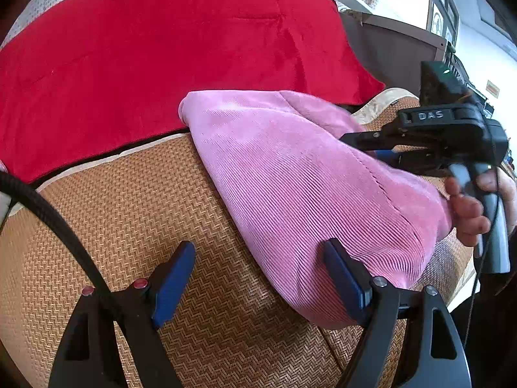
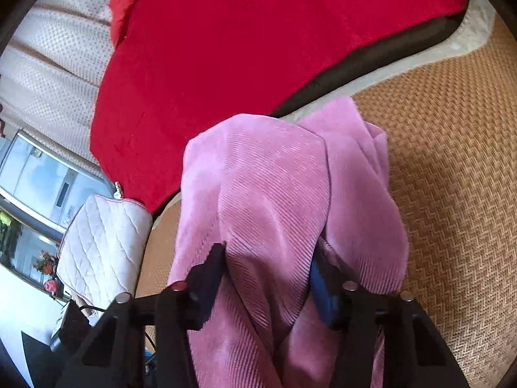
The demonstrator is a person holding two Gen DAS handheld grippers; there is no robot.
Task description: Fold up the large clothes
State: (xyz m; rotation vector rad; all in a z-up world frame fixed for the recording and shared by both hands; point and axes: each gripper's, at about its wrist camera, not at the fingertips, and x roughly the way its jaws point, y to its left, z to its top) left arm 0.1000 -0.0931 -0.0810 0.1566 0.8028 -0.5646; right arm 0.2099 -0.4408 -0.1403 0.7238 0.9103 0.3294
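Observation:
A pink corduroy garment lies bunched and partly folded on a woven rattan mat. My left gripper is open and empty, low over the mat at the garment's near left edge; its right finger touches the cloth. My right gripper comes in from the right, held by a hand, its fingers pressed into the cloth. In the right wrist view the garment bulges between that gripper's fingers, which grip a thick fold.
A red plush blanket covers the far side of the bed, also in the right wrist view. A white quilted cushion sits at the left. A black cable crosses the left. A headboard stands behind.

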